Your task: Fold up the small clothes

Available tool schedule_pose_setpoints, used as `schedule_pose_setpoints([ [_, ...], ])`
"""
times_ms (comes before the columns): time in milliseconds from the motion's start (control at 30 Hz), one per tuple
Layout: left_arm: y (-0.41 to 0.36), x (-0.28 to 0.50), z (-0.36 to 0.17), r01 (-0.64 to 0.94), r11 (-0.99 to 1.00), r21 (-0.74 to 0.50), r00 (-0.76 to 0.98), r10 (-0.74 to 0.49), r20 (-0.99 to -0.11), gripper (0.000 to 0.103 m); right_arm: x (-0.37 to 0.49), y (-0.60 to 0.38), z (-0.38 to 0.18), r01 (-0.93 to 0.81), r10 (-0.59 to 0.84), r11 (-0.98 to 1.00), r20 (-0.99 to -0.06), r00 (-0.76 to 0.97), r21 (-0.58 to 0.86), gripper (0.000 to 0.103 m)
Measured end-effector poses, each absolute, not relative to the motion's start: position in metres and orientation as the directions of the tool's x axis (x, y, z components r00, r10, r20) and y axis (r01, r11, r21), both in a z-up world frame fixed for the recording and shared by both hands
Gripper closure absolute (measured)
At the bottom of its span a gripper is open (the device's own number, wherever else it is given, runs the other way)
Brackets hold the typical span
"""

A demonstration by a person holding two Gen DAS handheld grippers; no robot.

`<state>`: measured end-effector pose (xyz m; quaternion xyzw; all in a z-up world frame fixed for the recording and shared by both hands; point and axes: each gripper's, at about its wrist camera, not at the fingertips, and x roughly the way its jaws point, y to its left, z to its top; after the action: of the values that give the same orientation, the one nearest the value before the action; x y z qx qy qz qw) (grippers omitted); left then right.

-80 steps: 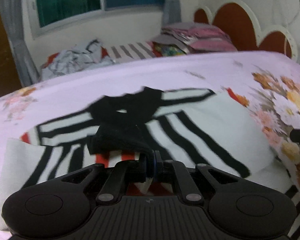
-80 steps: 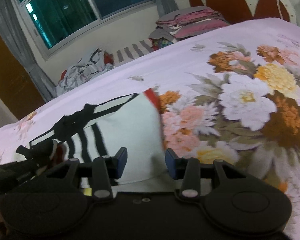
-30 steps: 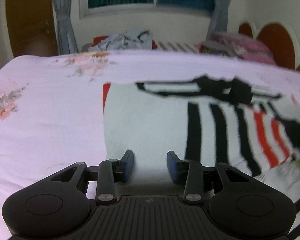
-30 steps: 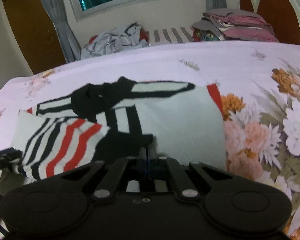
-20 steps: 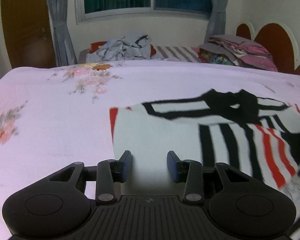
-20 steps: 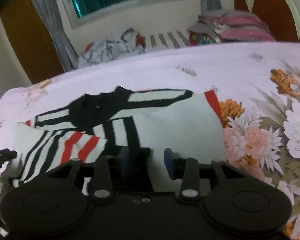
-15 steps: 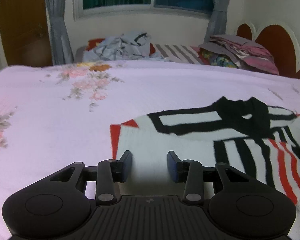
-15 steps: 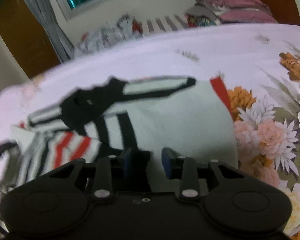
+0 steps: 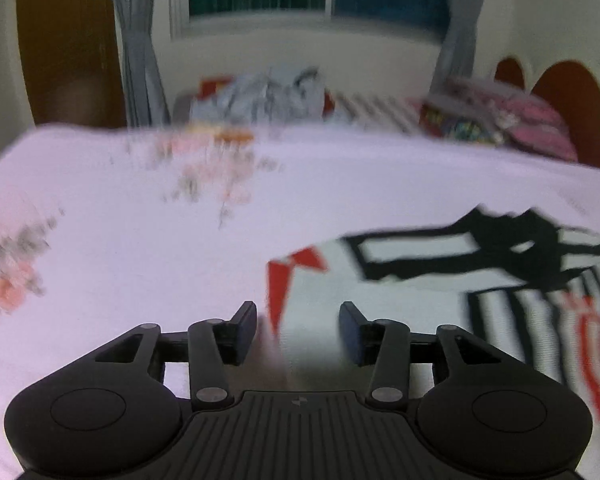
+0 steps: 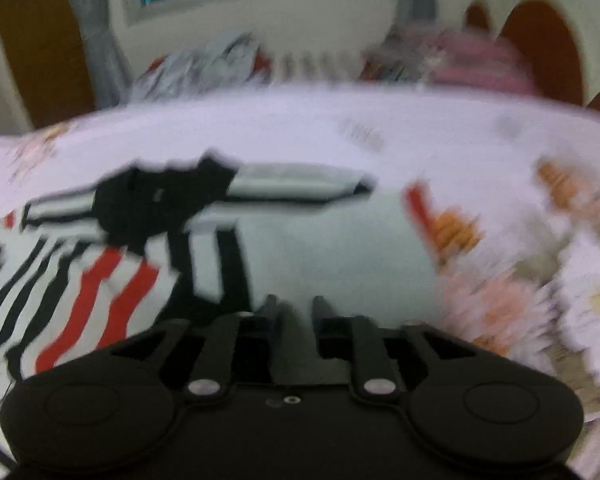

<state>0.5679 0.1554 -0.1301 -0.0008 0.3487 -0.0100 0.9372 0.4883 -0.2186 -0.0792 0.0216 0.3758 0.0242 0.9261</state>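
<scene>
A soft striped knit garment point(image 10: 308, 248) lies partly folded on the floral bed sheet point(image 9: 140, 248). The left tongs point(image 9: 298, 330) are opening, empty. The right tongs point(image 10: 294, 312) are closing, a narrow gap left, nothing between them.

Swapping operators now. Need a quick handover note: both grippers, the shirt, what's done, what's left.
Left hand-held gripper: jaws opening, nothing between them, over the near left edge of the striped shirt.
Right hand-held gripper: jaws closing with a narrow gap, no cloth visibly pinched; the frame is blurred.
Shirt: lies on the floral bedsheet, black collar at the far side. The red-and-black striped part is folded over the plain white panel.
Done: one side fold, it appears.
Left: probably fold the other side in, then fold it in half. More clothes sit beyond the bed.
</scene>
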Motion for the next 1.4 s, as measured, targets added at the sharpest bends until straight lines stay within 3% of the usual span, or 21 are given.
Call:
schedule_pose_setpoints([
  [67, 0.124, 0.55, -0.119, 0.083, 0.996, 0.019, 0.786, -0.054, -0.616, 0.057, 0.488, -0.203, -0.075, -0.089, 0.147, 0.989, -0.682, 0.716, 0.12, 0.073],
  [167, 0.078, 0.548, -0.122, 0.153, 0.988, 0.004, 0.757, -0.114, -0.644, 0.047, 0.497, -0.166, -0.083, -0.178, 0.23, 0.973, -0.708, 0.668, 0.149, 0.079],
  [367, 0.027, 0.557, -0.156, 0.178, 0.984, -0.015, 0.684, -0.135, -0.716, 0.045, 0.508, -0.122, -0.108, -0.236, 0.231, 0.966, -0.763, 0.604, 0.105, 0.082],
  [500, 0.042, 0.544, -0.142, 0.173, 0.985, 0.006, 0.717, -0.122, -0.686, 0.045, 0.503, -0.134, -0.098, -0.21, 0.194, 0.975, -0.762, 0.618, 0.078, 0.086],
  [567, 0.064, 0.525, -0.132, 0.142, 0.99, 0.009, 0.741, -0.101, -0.664, 0.045, 0.491, -0.154, -0.084, -0.183, 0.179, 0.98, -0.729, 0.661, 0.075, 0.076],
  [833, 0.105, 0.486, -0.147, 0.036, 0.999, 0.006, 0.717, -0.021, -0.697, 0.045, 0.462, -0.154, -0.101, -0.257, 0.222, 0.963, -0.765, 0.605, 0.076, 0.076],
  [1000, 0.107, 0.489, -0.157, 0.056, 0.998, 0.035, 0.718, -0.016, -0.696, 0.045, 0.46, -0.18, -0.105, -0.111, 0.097, 0.993, -0.753, 0.651, 0.033, 0.081],
  [1067, 0.106, 0.489, -0.151, 0.046, 0.999, 0.019, 0.72, -0.02, -0.694, 0.045, 0.459, -0.187, -0.104, -0.109, 0.115, 0.992, -0.76, 0.64, 0.059, 0.081],
  [1167, 0.108, 0.475, -0.138, 0.035, 0.999, 0.014, 0.747, -0.017, -0.665, 0.045, 0.446, -0.186, -0.088, -0.116, 0.109, 0.992, -0.738, 0.665, 0.041, 0.071],
  [1400, 0.104, 0.474, -0.154, 0.078, 0.995, 0.056, 0.732, -0.019, -0.681, 0.045, 0.446, -0.198, -0.11, -0.066, 0.092, 0.996, -0.768, 0.634, 0.064, 0.071],
])
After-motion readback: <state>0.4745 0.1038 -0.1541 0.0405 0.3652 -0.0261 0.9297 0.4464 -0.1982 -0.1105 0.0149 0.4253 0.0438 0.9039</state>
